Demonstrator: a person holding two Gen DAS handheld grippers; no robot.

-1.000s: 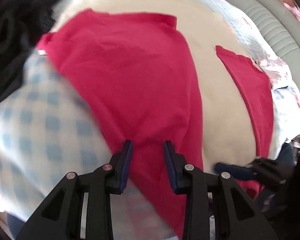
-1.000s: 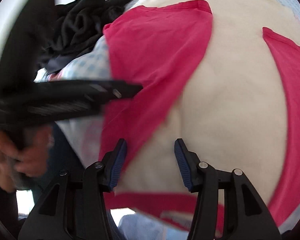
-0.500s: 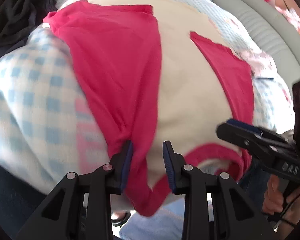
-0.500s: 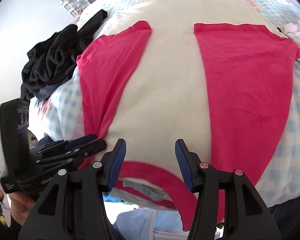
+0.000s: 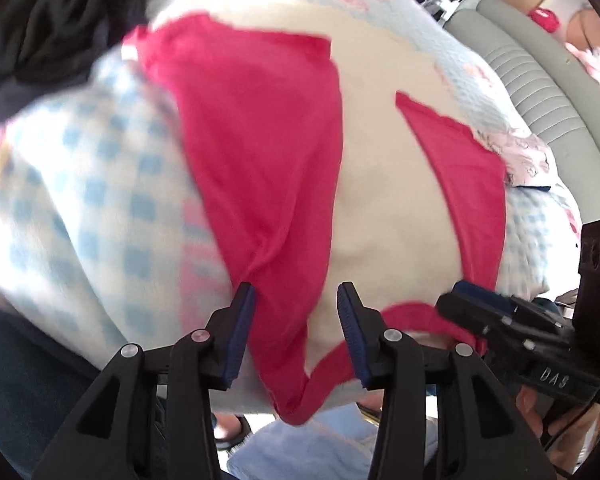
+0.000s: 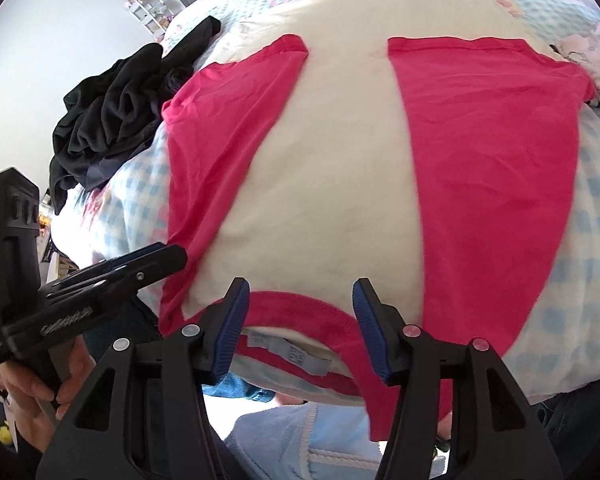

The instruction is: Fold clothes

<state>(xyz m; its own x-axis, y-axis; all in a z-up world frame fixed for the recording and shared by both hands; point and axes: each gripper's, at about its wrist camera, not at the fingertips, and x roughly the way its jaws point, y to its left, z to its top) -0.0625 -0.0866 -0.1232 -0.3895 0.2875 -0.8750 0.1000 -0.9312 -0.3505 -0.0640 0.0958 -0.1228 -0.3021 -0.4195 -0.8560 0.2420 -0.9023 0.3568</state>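
A heap of black clothes [image 6: 112,120] sits at the bed's left. The left gripper [image 5: 296,328] is opening, red sleeve fabric loose between its jaws. The red-and-cream shirt [image 6: 332,168] lies flat on the checked blanket [image 6: 580,240]. The right gripper [image 6: 298,328] hangs spread over its collar.

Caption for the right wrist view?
Open right tool hovers over the collar of a red-and-cream shirt spread on a checked bedspread.

Both wrist views close, angled steeply down, sharing red-and-cream shirt [image 5: 260,168], left blurry
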